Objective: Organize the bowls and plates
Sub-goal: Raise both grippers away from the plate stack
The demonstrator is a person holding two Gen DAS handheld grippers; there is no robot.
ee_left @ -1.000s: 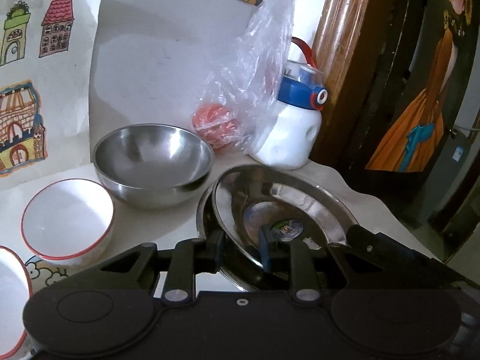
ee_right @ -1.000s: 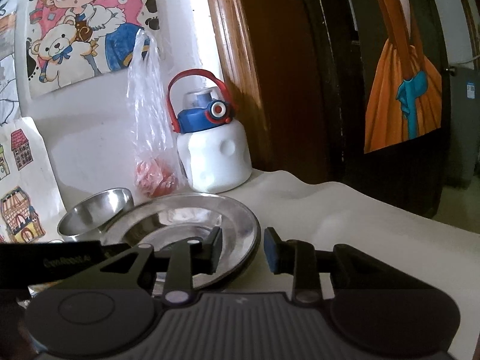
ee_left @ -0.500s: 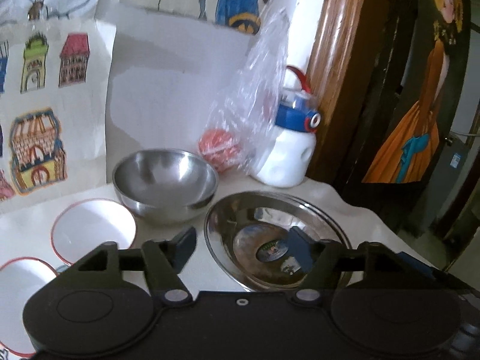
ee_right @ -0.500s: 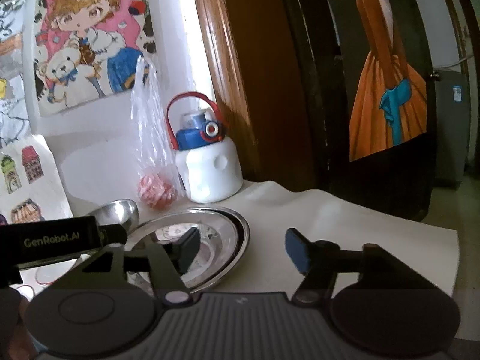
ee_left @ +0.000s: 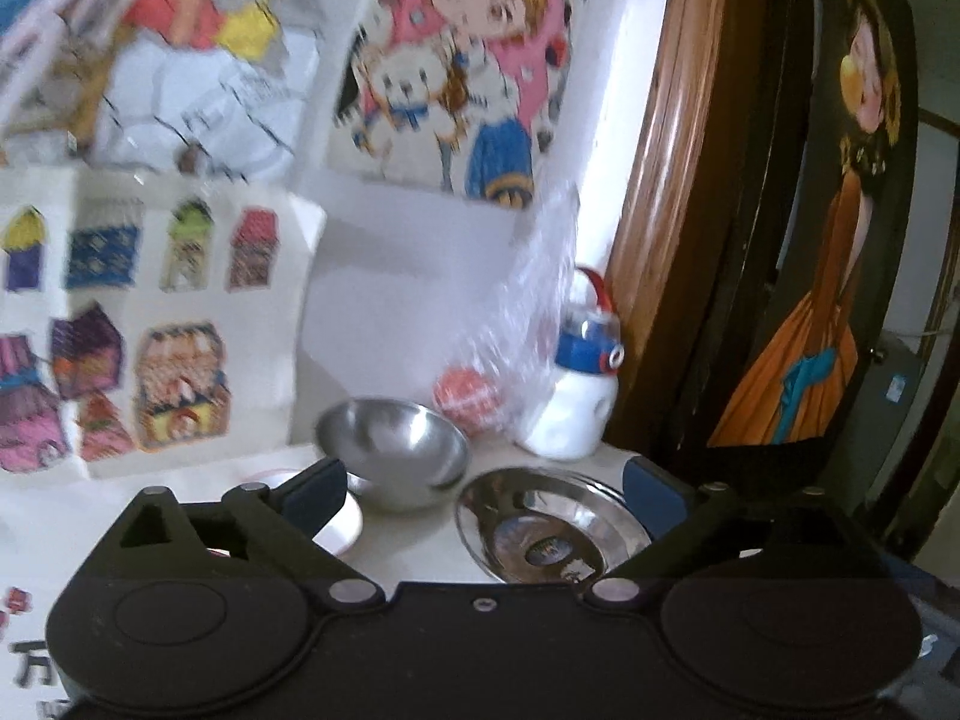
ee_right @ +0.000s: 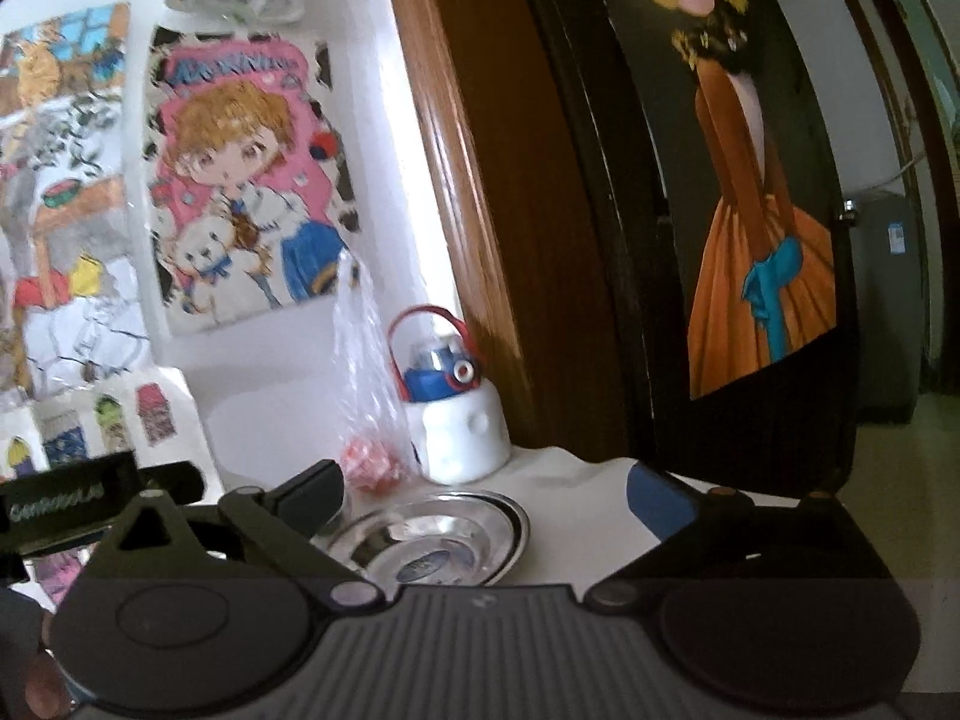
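Observation:
A stack of steel plates (ee_left: 549, 525) lies on the white table, also in the right wrist view (ee_right: 438, 534). A steel bowl (ee_left: 393, 450) stands to its left. A white bowl with a red rim (ee_left: 342, 525) sits partly behind my left finger. My left gripper (ee_left: 483, 495) is wide open and empty, raised well back from the plates. My right gripper (ee_right: 486, 495) is wide open and empty, also raised above the table.
A white bottle with a blue and red lid (ee_left: 576, 408) and a clear plastic bag holding something red (ee_left: 468, 396) stand against the wall behind the dishes. Drawings cover the wall. A wooden door frame (ee_right: 480, 210) rises to the right. The left gripper's body (ee_right: 72, 504) shows at the right view's left edge.
Both grippers opened from near shut to wide open, the left letting go of the plate rim, and both pulled up and back from the plates, which now look smaller and lower.

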